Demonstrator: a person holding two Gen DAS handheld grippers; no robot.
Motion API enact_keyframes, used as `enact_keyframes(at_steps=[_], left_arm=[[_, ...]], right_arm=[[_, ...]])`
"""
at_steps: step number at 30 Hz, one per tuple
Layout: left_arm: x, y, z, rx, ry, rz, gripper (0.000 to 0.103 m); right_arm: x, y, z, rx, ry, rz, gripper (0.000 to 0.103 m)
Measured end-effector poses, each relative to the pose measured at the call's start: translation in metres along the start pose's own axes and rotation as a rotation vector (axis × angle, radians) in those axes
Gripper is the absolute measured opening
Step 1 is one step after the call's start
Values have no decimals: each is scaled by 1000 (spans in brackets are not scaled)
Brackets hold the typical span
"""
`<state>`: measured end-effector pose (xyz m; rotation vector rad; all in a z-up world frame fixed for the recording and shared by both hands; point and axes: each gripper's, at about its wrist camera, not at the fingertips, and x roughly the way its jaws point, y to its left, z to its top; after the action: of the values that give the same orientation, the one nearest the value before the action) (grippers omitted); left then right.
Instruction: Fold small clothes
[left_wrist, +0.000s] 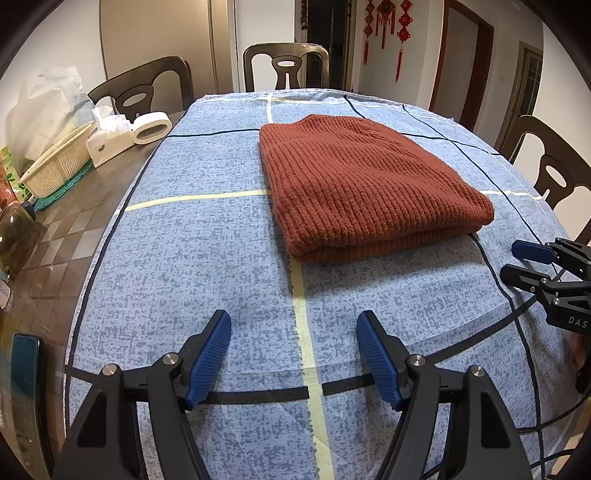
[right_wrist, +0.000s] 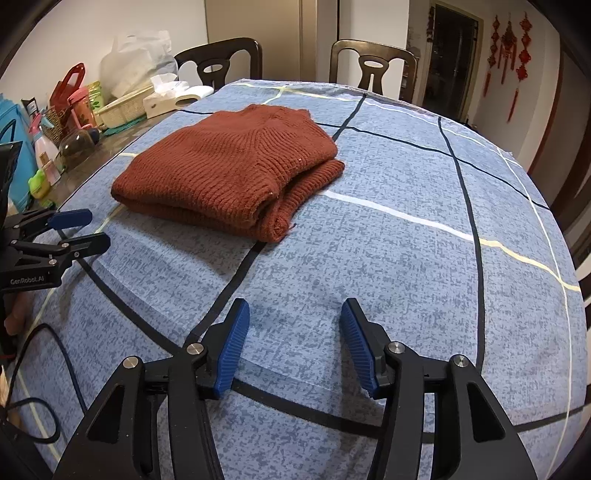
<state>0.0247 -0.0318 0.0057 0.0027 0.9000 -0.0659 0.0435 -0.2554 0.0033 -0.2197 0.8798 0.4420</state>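
Note:
A rust-red ribbed knit sweater (left_wrist: 365, 188) lies folded into a compact rectangle on the blue checked tablecloth (left_wrist: 207, 258). It also shows in the right wrist view (right_wrist: 229, 170), with its folded edges stacked toward the front. My left gripper (left_wrist: 293, 325) is open and empty, above the cloth in front of the sweater. My right gripper (right_wrist: 294, 314) is open and empty, in front and to the right of the sweater. Each gripper shows in the other's view, the right one (left_wrist: 517, 260) and the left one (right_wrist: 86, 229).
A white basket (left_wrist: 59, 166), tissue box (left_wrist: 109, 138) and tape roll (left_wrist: 151, 127) sit on the bare table to the left. Bottles and bags (right_wrist: 55, 122) crowd that side. Dark chairs (left_wrist: 286, 66) surround the table. A black cable (right_wrist: 55, 350) runs near the left gripper.

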Motion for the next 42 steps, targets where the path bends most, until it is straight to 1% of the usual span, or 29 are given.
enact_keyframes(at_steps=[26,42], left_arm=[[1,0,-1,-8,3,1,79],[1,0,0,-9,4,1,80]], right_arm=[[0,4,-1,-2,1,5,57],[0,5,-1,-1,1,5,58]])
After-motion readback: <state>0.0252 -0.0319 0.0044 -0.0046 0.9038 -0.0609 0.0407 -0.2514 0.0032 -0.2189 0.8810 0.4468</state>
